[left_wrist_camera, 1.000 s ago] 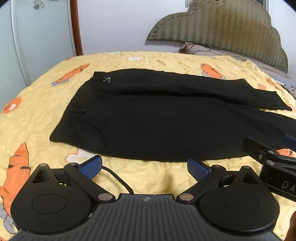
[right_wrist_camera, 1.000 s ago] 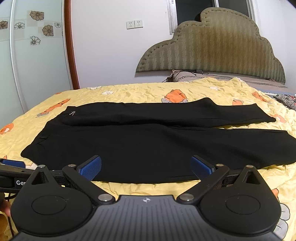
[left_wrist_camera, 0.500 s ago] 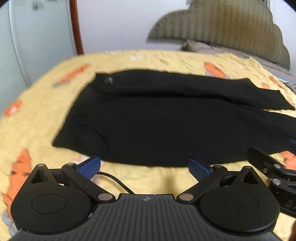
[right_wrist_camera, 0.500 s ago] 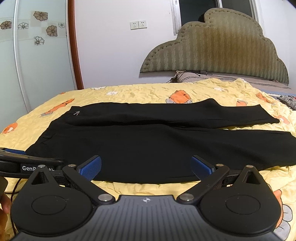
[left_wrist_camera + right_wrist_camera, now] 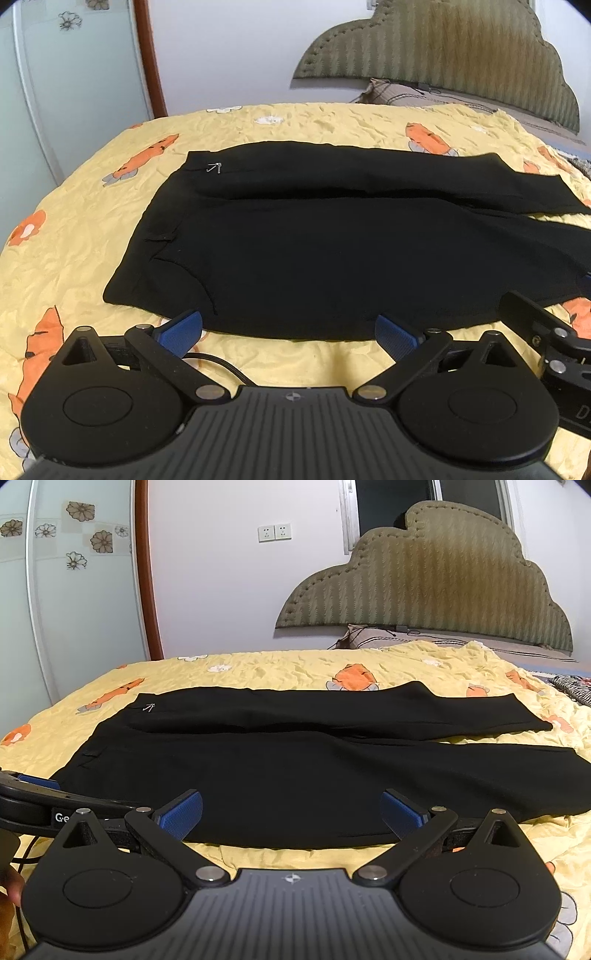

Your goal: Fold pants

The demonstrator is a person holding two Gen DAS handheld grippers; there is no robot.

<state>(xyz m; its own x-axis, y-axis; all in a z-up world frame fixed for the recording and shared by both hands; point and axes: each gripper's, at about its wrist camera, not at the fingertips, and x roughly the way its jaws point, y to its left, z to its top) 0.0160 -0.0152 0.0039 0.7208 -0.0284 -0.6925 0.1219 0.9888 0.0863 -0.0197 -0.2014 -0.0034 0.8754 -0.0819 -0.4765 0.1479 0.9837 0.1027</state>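
Count on inspection: one pair of black pants [image 5: 332, 254], with two legs, laid out flat. One bed [image 5: 74, 258] under a yellow carrot-print cover. One padded headboard [image 5: 443, 583]. Two grippers: left gripper [image 5: 290, 330] and right gripper [image 5: 291, 812], each with two blue-padded jaws. Two wall sockets [image 5: 274, 532]. One window [image 5: 391, 506].

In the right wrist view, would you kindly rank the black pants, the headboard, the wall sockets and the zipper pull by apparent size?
1. black pants
2. headboard, farther away, so true size is unsure
3. wall sockets
4. zipper pull
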